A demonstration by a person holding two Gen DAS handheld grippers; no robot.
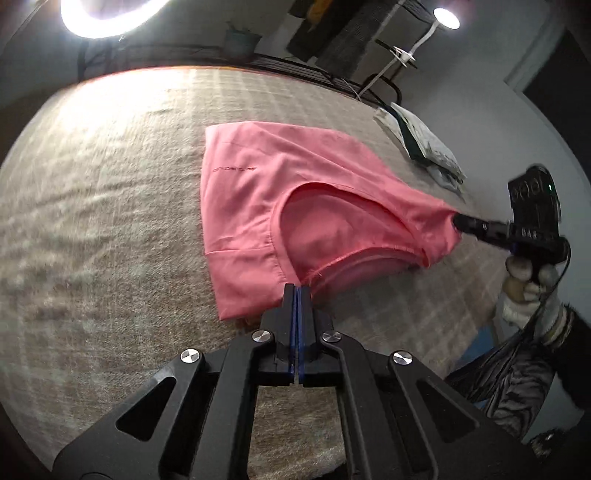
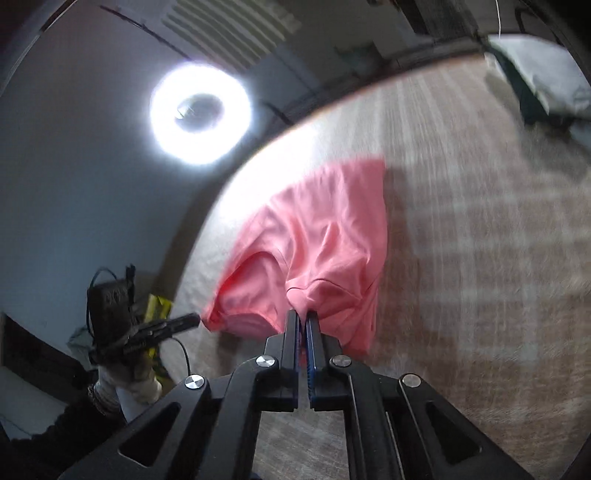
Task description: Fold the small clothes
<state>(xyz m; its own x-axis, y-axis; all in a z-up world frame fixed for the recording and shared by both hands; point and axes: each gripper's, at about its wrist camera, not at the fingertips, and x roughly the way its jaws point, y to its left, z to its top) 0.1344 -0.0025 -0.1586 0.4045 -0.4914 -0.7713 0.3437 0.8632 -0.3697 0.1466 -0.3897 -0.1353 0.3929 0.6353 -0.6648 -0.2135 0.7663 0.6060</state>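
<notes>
A pink shirt [image 1: 280, 192] lies partly on a beige checked cloth-covered table [image 1: 110, 206], its near edge lifted. My left gripper [image 1: 297, 290] is shut on the shirt's near edge by the neckline. My right gripper [image 1: 458, 223] is shut on the shirt's right shoulder corner and pulls it taut. In the right wrist view the right gripper [image 2: 302, 315] pinches bunched pink fabric [image 2: 332, 236], and the left gripper [image 2: 195, 318] holds the other corner at the left.
A folded grey-white garment pile [image 1: 424, 147] sits at the table's far right, also in the right wrist view [image 2: 546, 85]. A ring light [image 2: 201, 112] glares beyond the table edge. A second lamp [image 1: 446, 17] stands behind.
</notes>
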